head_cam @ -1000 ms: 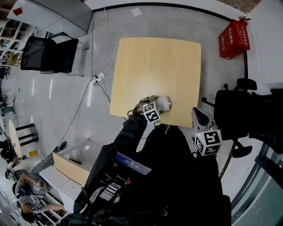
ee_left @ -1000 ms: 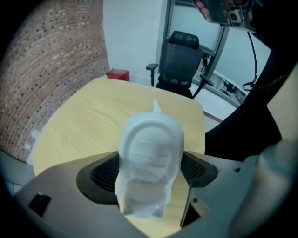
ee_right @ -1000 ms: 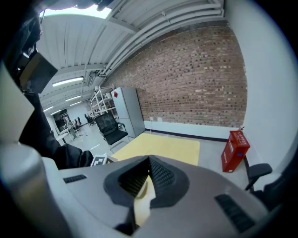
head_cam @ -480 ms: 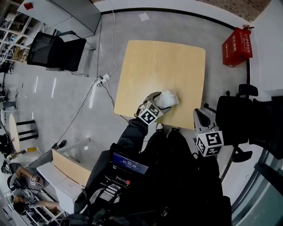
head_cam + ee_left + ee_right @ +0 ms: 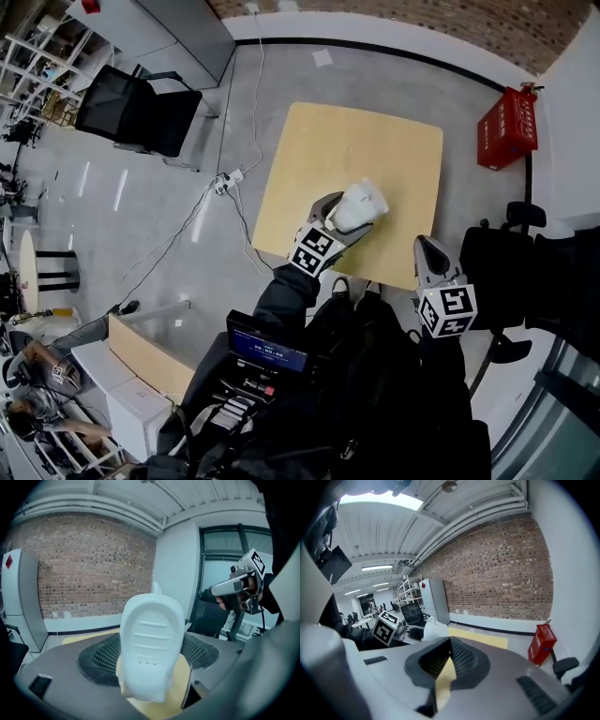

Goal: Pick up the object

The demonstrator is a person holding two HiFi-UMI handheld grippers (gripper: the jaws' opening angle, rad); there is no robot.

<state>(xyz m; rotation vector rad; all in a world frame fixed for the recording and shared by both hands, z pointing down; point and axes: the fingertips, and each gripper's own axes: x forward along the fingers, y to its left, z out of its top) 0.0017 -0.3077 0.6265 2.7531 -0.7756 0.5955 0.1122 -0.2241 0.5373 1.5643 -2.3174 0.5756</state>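
Observation:
The object is a white moulded shoe-like thing (image 5: 361,208); in the left gripper view its ribbed underside (image 5: 151,639) faces the camera. My left gripper (image 5: 339,217) is shut on it and holds it in the air above the front part of the light wooden table (image 5: 356,141). The same object (image 5: 433,629) and the left gripper's marker cube (image 5: 387,628) show in the right gripper view. My right gripper (image 5: 431,258) hangs off the table's front right corner, jaws closed together with nothing between them.
A red crate (image 5: 509,127) stands on the floor right of the table. Black office chairs stand at the left (image 5: 141,112) and at the right (image 5: 506,253). A power strip with cables (image 5: 230,178) lies on the floor left of the table.
The left gripper has lifted the white object off the table near its front edge and carried it up and a little farther in. The right gripper has barely moved.

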